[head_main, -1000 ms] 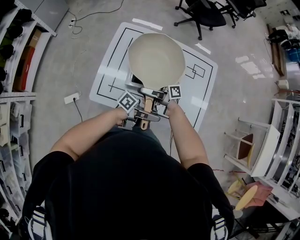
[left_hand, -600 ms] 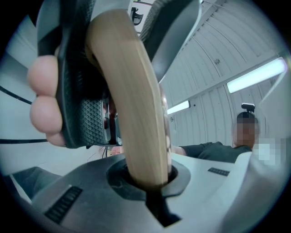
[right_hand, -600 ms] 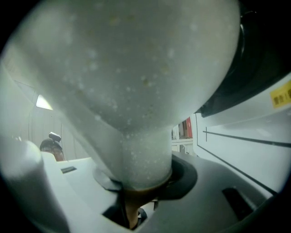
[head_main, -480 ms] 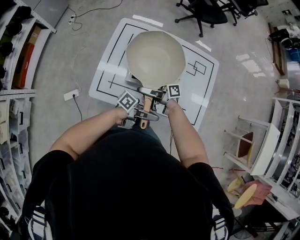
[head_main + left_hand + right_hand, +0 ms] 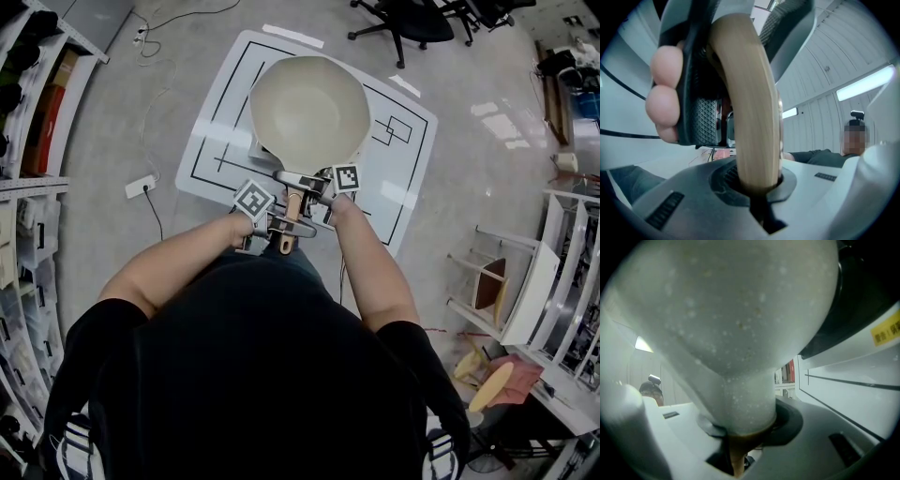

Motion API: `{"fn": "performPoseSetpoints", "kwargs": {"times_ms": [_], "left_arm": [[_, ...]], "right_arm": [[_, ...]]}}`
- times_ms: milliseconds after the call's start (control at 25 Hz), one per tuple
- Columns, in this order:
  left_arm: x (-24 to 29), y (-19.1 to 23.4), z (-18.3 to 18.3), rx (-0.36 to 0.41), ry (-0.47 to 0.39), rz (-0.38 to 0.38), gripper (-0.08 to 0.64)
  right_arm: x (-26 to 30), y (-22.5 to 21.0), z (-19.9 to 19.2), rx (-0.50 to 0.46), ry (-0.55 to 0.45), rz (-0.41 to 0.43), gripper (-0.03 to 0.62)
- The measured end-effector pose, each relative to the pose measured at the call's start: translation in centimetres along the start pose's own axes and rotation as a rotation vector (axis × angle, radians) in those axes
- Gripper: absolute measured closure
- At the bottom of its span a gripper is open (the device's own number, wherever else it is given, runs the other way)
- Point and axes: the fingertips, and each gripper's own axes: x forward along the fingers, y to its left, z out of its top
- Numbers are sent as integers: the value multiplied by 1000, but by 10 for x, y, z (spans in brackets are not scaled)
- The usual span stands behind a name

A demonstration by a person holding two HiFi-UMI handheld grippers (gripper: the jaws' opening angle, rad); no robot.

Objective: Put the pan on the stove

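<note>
A cream pan [image 5: 309, 112] with a wooden handle [image 5: 292, 208] hangs over a white mat [image 5: 214, 141] with black lines. My left gripper [image 5: 279, 227] is shut on the handle's end, and the handle [image 5: 750, 117] fills the left gripper view between the jaws [image 5: 757, 187]. My right gripper [image 5: 302, 180] holds the speckled grey neck [image 5: 740, 394] where handle meets pan, and its jaws [image 5: 740, 437] have just been closing on it. A black-topped white stove [image 5: 862, 310] with a yellow label shows beside the pan in the right gripper view. The head view shows only its corner [image 5: 259, 148]; the pan hides the rest.
Office chairs [image 5: 403, 28] stand beyond the mat. Storage shelves [image 5: 28, 112] line the left side and a white rack [image 5: 544, 281] the right. A power strip [image 5: 141, 187] with its cable lies on the floor left of the mat.
The pan and both grippers have drifted slightly up the picture, further over the mat. Both grips look the same.
</note>
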Motion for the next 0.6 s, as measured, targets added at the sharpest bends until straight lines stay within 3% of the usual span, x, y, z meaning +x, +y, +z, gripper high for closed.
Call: {"fn": "performPoseSetpoints", "kwargs": {"times_ms": [160, 360, 600], "left_arm": [[1, -4, 1, -28, -33, -42, 500], [-4, -5, 5, -42, -57, -67, 381], [-4, -10, 9, -35, -76, -78, 357]], "right_arm": [[0, 1, 1, 1, -7, 16, 426], [-1, 2, 4, 9, -33, 32, 405], [-9, 4, 18, 15, -113, 42, 357]]}}
